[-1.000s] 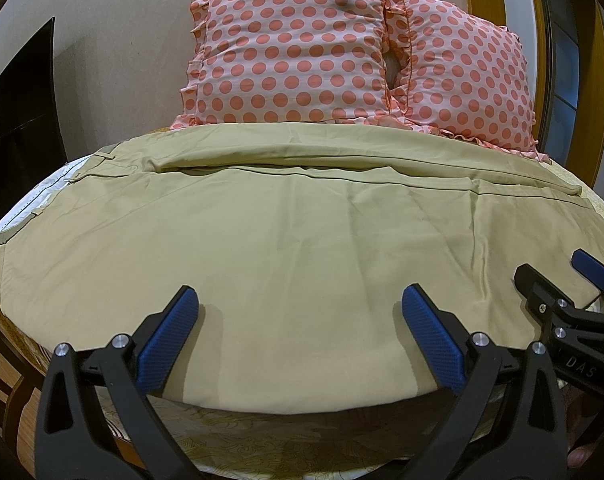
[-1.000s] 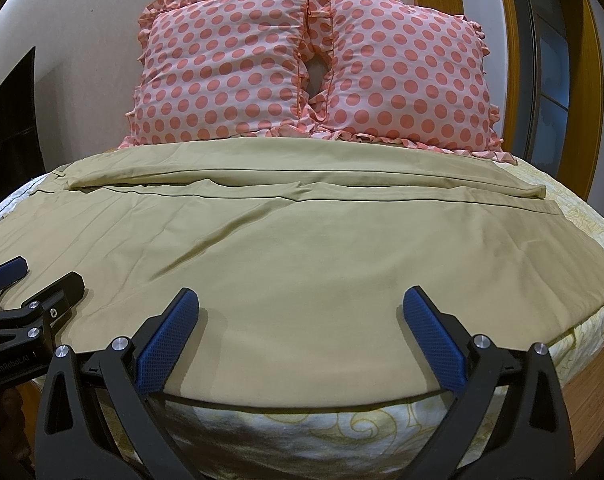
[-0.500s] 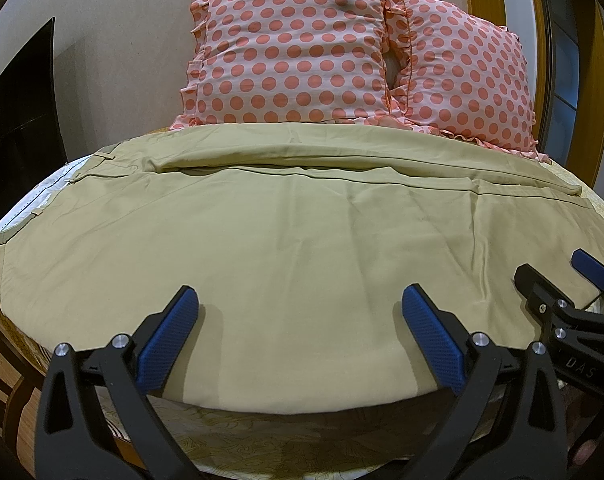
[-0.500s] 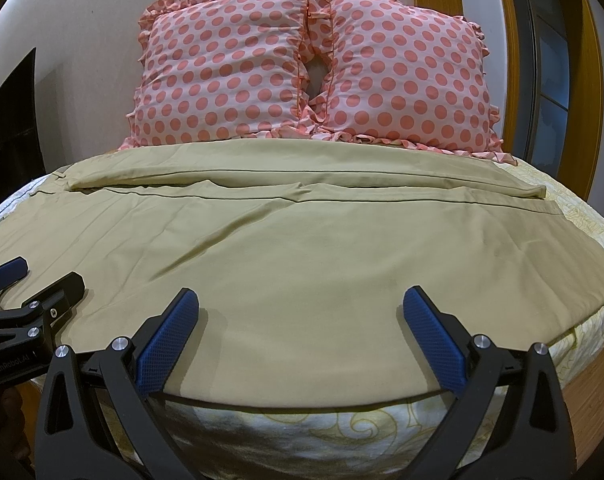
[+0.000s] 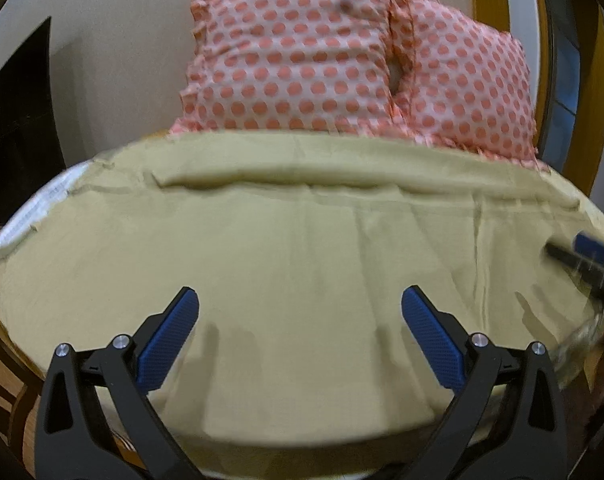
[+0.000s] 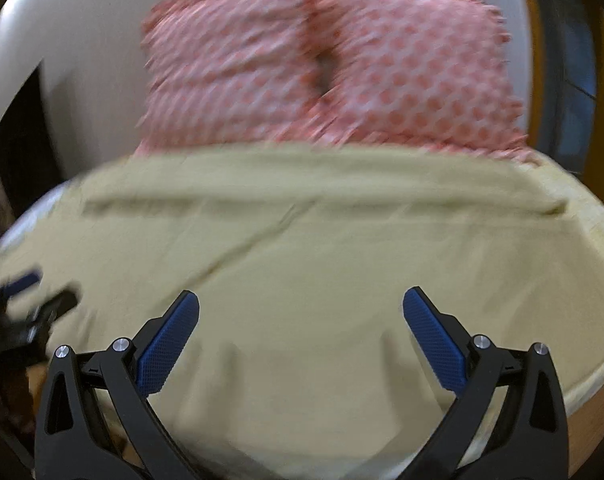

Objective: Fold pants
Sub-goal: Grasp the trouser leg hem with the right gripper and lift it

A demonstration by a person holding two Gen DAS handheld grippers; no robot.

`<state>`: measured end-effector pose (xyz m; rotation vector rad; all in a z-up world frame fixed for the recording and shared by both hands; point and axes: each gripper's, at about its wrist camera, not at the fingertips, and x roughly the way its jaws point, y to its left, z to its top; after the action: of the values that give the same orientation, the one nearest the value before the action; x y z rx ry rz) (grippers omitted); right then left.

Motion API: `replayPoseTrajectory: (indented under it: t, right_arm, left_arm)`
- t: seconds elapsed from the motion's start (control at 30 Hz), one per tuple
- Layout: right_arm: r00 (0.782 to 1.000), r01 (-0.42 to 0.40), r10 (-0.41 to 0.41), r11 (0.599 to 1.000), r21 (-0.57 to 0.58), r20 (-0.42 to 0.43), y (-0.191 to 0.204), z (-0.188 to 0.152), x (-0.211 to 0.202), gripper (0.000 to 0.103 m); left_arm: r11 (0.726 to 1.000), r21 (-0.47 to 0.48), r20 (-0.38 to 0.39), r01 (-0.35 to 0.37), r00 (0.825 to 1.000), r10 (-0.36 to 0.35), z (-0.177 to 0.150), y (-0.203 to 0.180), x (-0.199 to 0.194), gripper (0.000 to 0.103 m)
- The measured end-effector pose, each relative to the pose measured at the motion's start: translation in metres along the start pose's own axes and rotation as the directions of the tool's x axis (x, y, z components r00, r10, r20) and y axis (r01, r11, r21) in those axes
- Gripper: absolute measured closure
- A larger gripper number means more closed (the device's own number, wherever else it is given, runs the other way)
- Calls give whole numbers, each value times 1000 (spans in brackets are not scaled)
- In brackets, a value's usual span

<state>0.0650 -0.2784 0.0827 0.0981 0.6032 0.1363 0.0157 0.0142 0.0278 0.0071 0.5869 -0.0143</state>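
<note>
Pants [image 5: 302,264] spread flat across bed [image 5: 34,208] below pillows [image 5: 294,60], one narrow fold along far edge, main folds pending; left gripper [image 5: 300,320] and right gripper [image 6: 301,320] wide open, empty, near hem

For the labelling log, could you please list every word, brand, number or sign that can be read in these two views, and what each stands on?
None can be read.
The right tongs, at the edge of the left wrist view, are smeared by motion; no lettering shows.
The left tongs, at the edge of the right wrist view, are likewise blurred.
The khaki pants and polka-dot pillows show no print.
</note>
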Motion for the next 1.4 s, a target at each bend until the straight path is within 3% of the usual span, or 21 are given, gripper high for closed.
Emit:
replayPoseTrajectory:
  t: [0.1, 0.2, 0.27, 0.33, 0.37, 0.47, 0.5, 0.57, 0.6, 0.67, 0.7, 0.77, 0.9, 0.93, 1.0, 1.07, 1.2, 1.3, 1.37, 1.4]
  right_arm:
    - [996, 88, -89, 990, 109, 3, -48, 59, 19, 1]
    - [979, 200, -186, 956, 215, -85, -99, 111, 69, 1]
    - [953, 287, -248, 921, 265, -171, -131, 135, 111, 2]
    - [922, 363, -288, 873, 326, -257, -168, 154, 158, 23]
    - [901, 408, -306, 839, 360, -308, -187, 162, 184, 26]
    - [857, 490, -350, 779, 391, -378, -215, 170, 228, 29]
    - [832, 533, -376, 748, 396, -409, -225, 175, 249, 30]
    - [807, 574, -401, 706, 415, -434, -235, 177, 268, 30]
    - [797, 590, -418, 696, 410, -436, -239, 178, 271, 30]
    - [752, 644, -483, 685, 341, -449, -239, 181, 285, 32]
    - [740, 658, -513, 689, 305, -436, -236, 181, 291, 35]
    - [752, 646, -512, 700, 305, -416, -235, 179, 294, 41]
    - [784, 611, -501, 726, 316, -367, -237, 169, 288, 81]
    - [800, 592, -483, 730, 340, -355, -244, 165, 281, 88]
    - [852, 520, -410, 738, 430, -327, -258, 155, 267, 94]
    - [900, 436, -340, 737, 517, -274, -269, 143, 247, 97]
    - [965, 252, -248, 766, 591, -91, -269, 127, 177, 98]
    - [985, 93, -164, 766, 636, 53, -261, 92, 107, 98]
    - [988, 45, -131, 750, 660, 80, -232, 74, 68, 99]
    - [990, 28, -113, 729, 683, 80, -228, 49, 52, 98]
  left_arm:
    - [1000, -21, 44, -17, 999, 18, 25, 5, -1, 2]
    - [999, -36, 59, -27, 998, 29, 46, 8, 7, 2]
    - [999, -28, 62, -45, 997, 47, 58, 8, 16, 2]
    - [997, -21, 61, -69, 996, 71, 67, 9, 27, 2]
    - [996, -21, 57, -82, 995, 83, 72, 10, 34, 2]
    - [995, -37, 40, -94, 995, 95, 79, 16, 47, 2]
    - [995, -46, 30, -92, 995, 93, 80, 19, 52, 2]
    - [995, -61, 8, -82, 997, 83, 81, 23, 61, 2]
    - [995, -68, -2, -76, 997, 76, 81, 24, 65, 2]
    - [995, -75, -30, -62, 998, 60, 81, 26, 71, 2]
    - [995, -78, -38, -55, 998, 52, 80, 27, 73, 2]
    - [995, -89, -49, -40, 998, 35, 80, 29, 75, 2]
    - [993, -117, -67, -30, 998, 22, 79, 34, 79, 2]
    - [991, -129, -68, -29, 997, 20, 79, 36, 79, 2]
    - [989, -146, -67, -26, 998, 17, 78, 39, 78, 2]
    - [986, -166, -65, -23, 998, 12, 78, 42, 77, 2]
    - [983, -182, -53, -21, 999, 12, 77, 44, 74, 2]
    - [984, -179, -39, -19, 999, 13, 76, 42, 70, 2]
    - [984, -175, -33, -20, 999, 14, 75, 41, 67, 2]
    - [984, -176, -27, -17, 1000, 12, 75, 41, 65, 2]
